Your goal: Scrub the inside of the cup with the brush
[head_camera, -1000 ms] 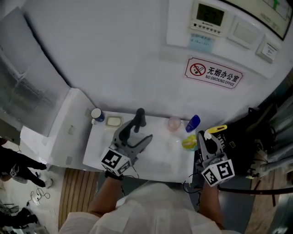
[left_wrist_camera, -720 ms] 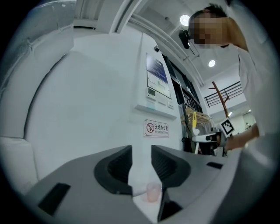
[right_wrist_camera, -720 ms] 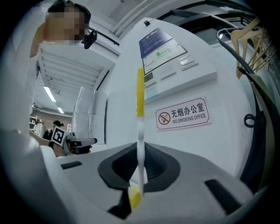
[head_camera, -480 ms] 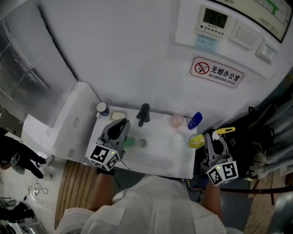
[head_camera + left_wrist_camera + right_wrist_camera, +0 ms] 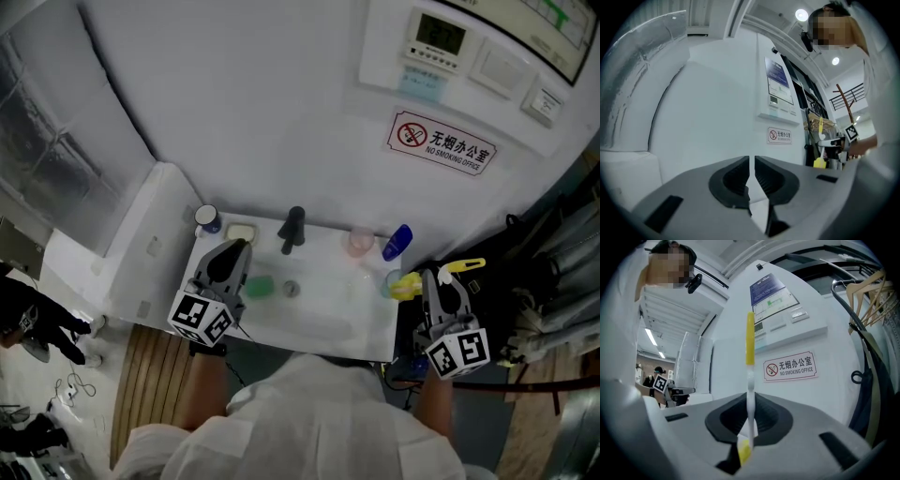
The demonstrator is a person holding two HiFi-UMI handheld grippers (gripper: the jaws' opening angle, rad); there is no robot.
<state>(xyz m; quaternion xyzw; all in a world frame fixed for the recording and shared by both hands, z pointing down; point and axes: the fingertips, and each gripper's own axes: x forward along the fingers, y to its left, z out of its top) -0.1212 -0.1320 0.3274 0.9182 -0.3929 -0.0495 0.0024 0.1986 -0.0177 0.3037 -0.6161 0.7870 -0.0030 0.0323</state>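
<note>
Right gripper [image 5: 433, 277] [image 5: 750, 423] pinches the yellow-white brush [image 5: 459, 267] [image 5: 750, 357], its head at the sink's [image 5: 323, 314] right edge. Left gripper [image 5: 231, 251] [image 5: 752, 173] jaws have just closed together, empty. Pink cup [image 5: 361, 241] stands on the sink's back rim, apart from both.

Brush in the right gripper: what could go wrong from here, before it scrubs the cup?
The right gripper pinches the brush by its thin handle alone, so it may twist or slip under scrubbing pressure. The left gripper has just closed on nothing, so the pink cup stands unheld and could tip when the brush pushes in.
</note>
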